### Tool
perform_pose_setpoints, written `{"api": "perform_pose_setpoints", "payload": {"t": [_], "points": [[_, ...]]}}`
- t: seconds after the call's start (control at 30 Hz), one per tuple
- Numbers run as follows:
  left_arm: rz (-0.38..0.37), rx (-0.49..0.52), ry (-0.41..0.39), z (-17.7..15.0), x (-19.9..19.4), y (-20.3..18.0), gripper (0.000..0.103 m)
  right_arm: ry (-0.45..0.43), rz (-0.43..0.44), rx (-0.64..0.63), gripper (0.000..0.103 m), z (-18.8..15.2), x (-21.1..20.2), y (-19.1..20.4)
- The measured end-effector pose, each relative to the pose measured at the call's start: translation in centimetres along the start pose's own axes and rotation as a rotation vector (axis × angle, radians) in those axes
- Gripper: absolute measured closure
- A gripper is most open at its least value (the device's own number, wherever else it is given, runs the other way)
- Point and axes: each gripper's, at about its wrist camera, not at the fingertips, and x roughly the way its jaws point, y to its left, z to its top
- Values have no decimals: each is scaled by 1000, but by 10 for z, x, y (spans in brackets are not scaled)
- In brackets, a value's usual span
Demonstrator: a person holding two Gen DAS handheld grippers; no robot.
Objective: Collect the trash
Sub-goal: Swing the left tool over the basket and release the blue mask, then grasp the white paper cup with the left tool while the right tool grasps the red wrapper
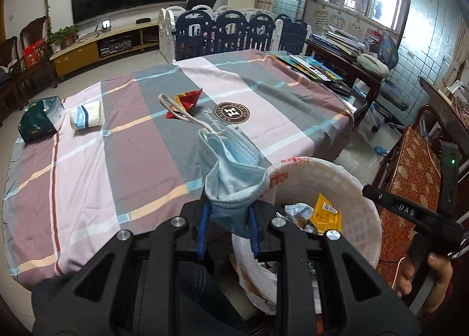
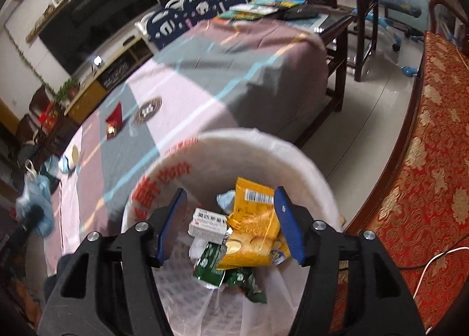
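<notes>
Left gripper (image 1: 228,218), clamped on a blue mask (image 1: 231,171), carries it beside the bin (image 1: 366,189) for dropping, while the right gripper (image 2: 231,224) hangs over the bin, jaws apart, above a yellow wrapper (image 2: 252,236) lying inside.

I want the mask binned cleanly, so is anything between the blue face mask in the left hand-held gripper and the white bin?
Nothing visible blocks it. The left hand-held gripper is shut on the crumpled blue face mask, right beside the white bag-lined waste bin. The bin's mouth is open, wrappers lying low inside. The right hand-held gripper stands open over it, holding nothing.
</notes>
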Motion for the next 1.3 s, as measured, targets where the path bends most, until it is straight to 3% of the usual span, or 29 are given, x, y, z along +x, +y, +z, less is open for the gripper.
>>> {"api": "perform_pose_setpoints", "payload": {"t": [0.07,0.17,0.2,0.23,0.3,0.37,0.5,0.63,0.7,0.83,0.9,1.0,1.07,1.2,1.3], "points": [[-48,9,25,-1,7,-10,80,-33,-4,13,42,7,-9,-5],[-193,33,91,-5,23,-30,76,-64,-23,24,38,13,-17,-10],[-237,53,120,-7,29,-38,66,-69,-29,28,38,14,-18,-11],[-261,77,144,-10,34,-44,42,-70,-32,31,38,14,-18,-12],[-256,113,160,-14,40,-52,13,-62,-34,37,38,15,-15,-13],[-227,119,140,-15,42,-47,13,-50,-33,39,38,17,-9,-12],[-46,55,89,3,49,8,13,-10,-13,36,38,22,9,2],[198,-151,77,40,67,117,12,18,20,-16,38,33,31,37],[287,-215,55,60,78,170,9,34,40,-50,38,39,44,59],[425,-313,84,97,114,258,4,84,101,-118,34,58,80,114],[444,-348,120,110,135,287,4,99,120,-174,29,68,103,148],[357,-374,155,122,172,314,4,108,156,-257,26,82,139,199],[325,-350,171,126,193,318,4,118,160,-318,19,91,164,232],[401,-240,215,124,224,315,4,180,137,-429,15,100,223,289],[387,-232,225,123,232,318,4,199,72,-481,15,101,259,313]]}}
